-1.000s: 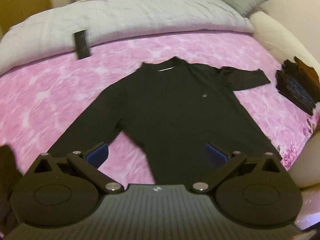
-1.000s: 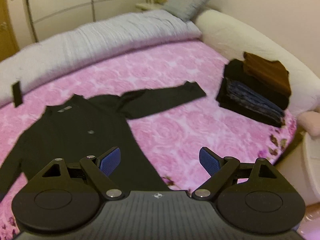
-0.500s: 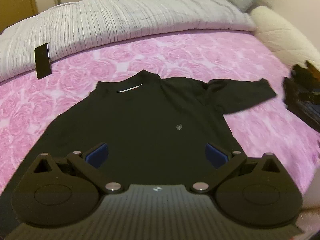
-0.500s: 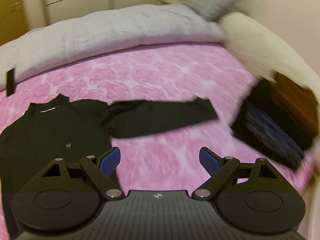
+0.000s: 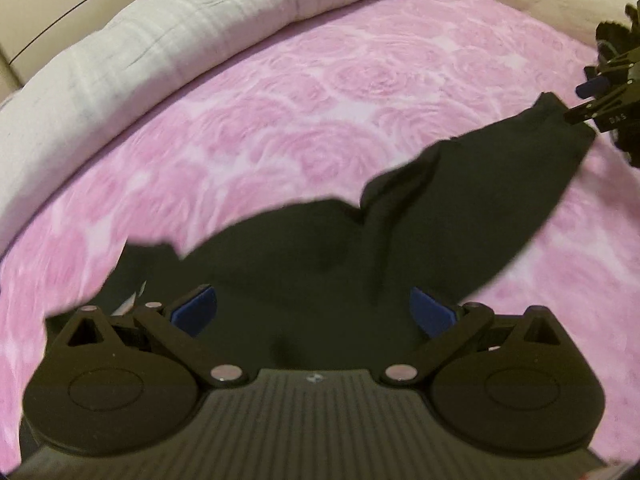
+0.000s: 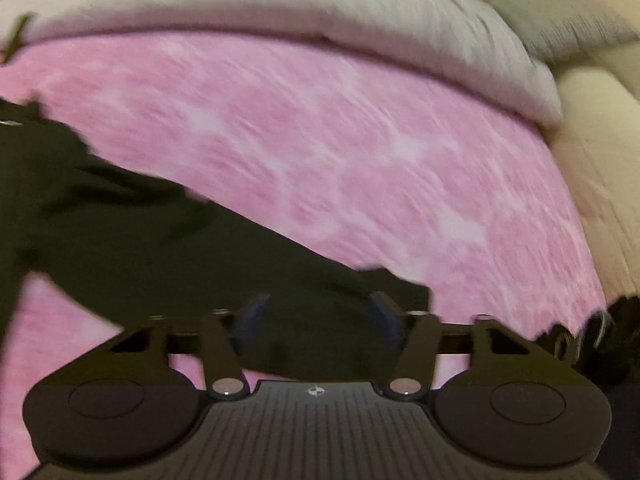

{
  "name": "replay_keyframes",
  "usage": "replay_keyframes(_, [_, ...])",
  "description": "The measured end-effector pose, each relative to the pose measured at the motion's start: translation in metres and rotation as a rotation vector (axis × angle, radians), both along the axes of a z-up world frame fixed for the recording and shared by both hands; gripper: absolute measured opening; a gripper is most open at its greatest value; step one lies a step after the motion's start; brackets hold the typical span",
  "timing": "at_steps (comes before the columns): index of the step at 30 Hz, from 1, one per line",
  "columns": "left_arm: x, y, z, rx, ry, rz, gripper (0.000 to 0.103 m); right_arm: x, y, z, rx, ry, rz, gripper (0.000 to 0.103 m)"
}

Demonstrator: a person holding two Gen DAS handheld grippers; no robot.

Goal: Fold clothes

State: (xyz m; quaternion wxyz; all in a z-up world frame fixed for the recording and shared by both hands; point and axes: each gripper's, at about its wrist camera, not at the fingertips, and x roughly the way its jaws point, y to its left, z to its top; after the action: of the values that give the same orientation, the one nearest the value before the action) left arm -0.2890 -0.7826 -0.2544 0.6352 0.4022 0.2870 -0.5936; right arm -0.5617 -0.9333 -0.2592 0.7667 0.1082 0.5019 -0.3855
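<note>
A black long-sleeved top (image 5: 304, 248) lies flat on the pink rose-patterned bedspread (image 5: 320, 92). My left gripper (image 5: 312, 310) is open, low over the top's shoulder, by the collar. The top's right sleeve (image 5: 500, 200) stretches out to the upper right. My right gripper (image 6: 318, 314) is open with its blue pads on either side of the sleeve's cuff end (image 6: 384, 284). It also shows in the left wrist view (image 5: 592, 96) at the cuff. The right wrist view is blurred.
A folded grey-white duvet (image 5: 160, 40) lies across the far side of the bed. A cream padded bed edge (image 6: 600, 160) runs along the right. Part of a dark clothes pile (image 6: 592, 340) shows at the lower right.
Both grippers have moved down and forward close to the top. The left now hovers at the shoulder, the right at the sleeve cuff, and the right jaws are narrower than before.
</note>
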Motion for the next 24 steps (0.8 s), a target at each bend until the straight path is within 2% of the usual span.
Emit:
replay_keyframes(3, [0.004, -0.021, -0.014, 0.004, -0.033, -0.054, 0.102, -0.016, -0.029, -0.022, -0.033, 0.019, -0.03, 0.052])
replay_keyframes(5, [0.006, -0.027, -0.022, 0.009, -0.064, -0.099, 0.102, -0.023, -0.047, -0.032, -0.059, 0.029, -0.026, 0.059])
replay_keyframes(7, [0.008, -0.029, -0.028, 0.018, -0.095, -0.124, 0.102, -0.033, -0.064, -0.038, -0.058, 0.015, -0.034, 0.059])
replay_keyframes(9, [0.014, -0.031, -0.033, 0.035, -0.101, -0.115, 0.102, -0.042, -0.078, -0.041, -0.051, 0.001, -0.048, 0.055])
replay_keyframes(10, [0.016, -0.031, -0.036, 0.044, -0.104, -0.11, 0.102, -0.045, -0.085, -0.043, -0.049, 0.007, -0.06, 0.05])
replay_keyframes(14, [0.018, -0.032, -0.039, 0.062, -0.109, -0.106, 0.102, -0.049, -0.094, -0.053, 0.01, -0.01, -0.04, 0.045])
replay_keyframes(17, [0.014, -0.033, -0.041, 0.073, -0.113, -0.122, 0.102, -0.051, -0.091, -0.056, 0.055, -0.06, -0.009, 0.045])
replay_keyframes(22, [0.005, -0.036, -0.043, 0.082, -0.132, -0.17, 0.102, -0.051, -0.094, -0.065, 0.099, -0.094, -0.009, 0.044])
replay_keyframes(23, [0.003, -0.036, -0.044, 0.082, -0.136, -0.178, 0.102, -0.051, -0.094, -0.065, 0.101, -0.097, -0.01, 0.03])
replay_keyframes(24, [0.002, -0.037, -0.043, 0.079, -0.135, -0.18, 0.102, -0.05, -0.093, -0.064, 0.101, -0.097, -0.008, 0.025])
